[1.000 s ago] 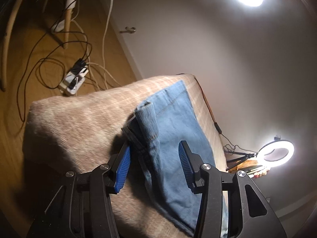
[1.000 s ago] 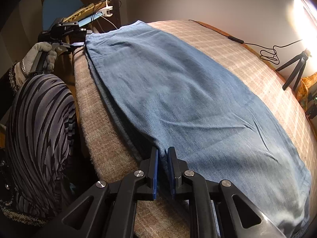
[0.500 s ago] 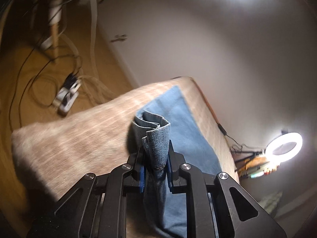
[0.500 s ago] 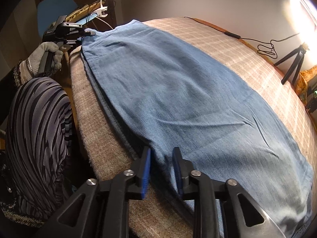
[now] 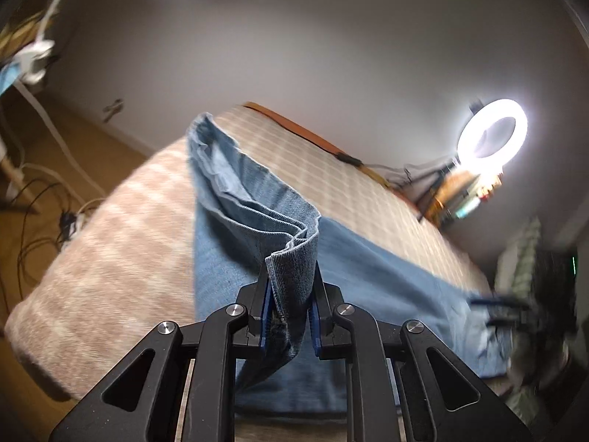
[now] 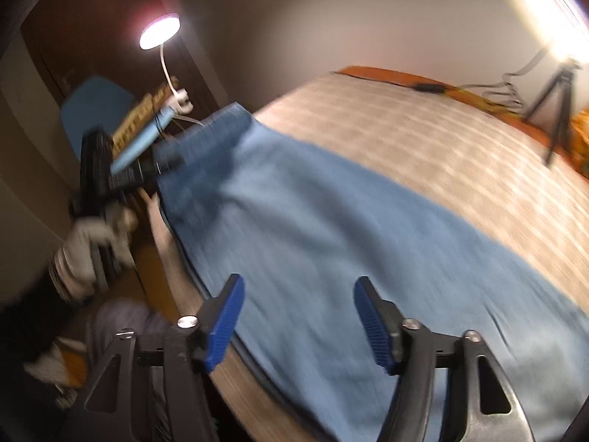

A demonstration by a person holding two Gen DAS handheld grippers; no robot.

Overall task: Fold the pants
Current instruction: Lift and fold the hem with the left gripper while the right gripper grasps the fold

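Blue denim pants (image 6: 331,228) lie flat along a beige checked mattress (image 6: 423,140). My left gripper (image 5: 289,313) is shut on the bunched end of the pants (image 5: 291,269) and holds it lifted above the mattress (image 5: 110,243), with the cloth trailing down to the flat part (image 5: 368,276). My right gripper (image 6: 298,316) is open and empty, hovering above the near edge of the pants. The left gripper (image 6: 110,173) also shows blurred at the far left in the right wrist view, at the lifted end.
A ring light (image 5: 491,134) and a tripod (image 6: 556,99) stand by the wall past the mattress. A desk lamp (image 6: 160,31) and blue chair (image 6: 92,107) are at the far end. Cables and a power strip (image 5: 70,221) lie on the wooden floor.
My left gripper closed on the pants' end and lifted it up off the mattress. My right gripper let go of the pants' edge, opened wide and rose above the cloth.
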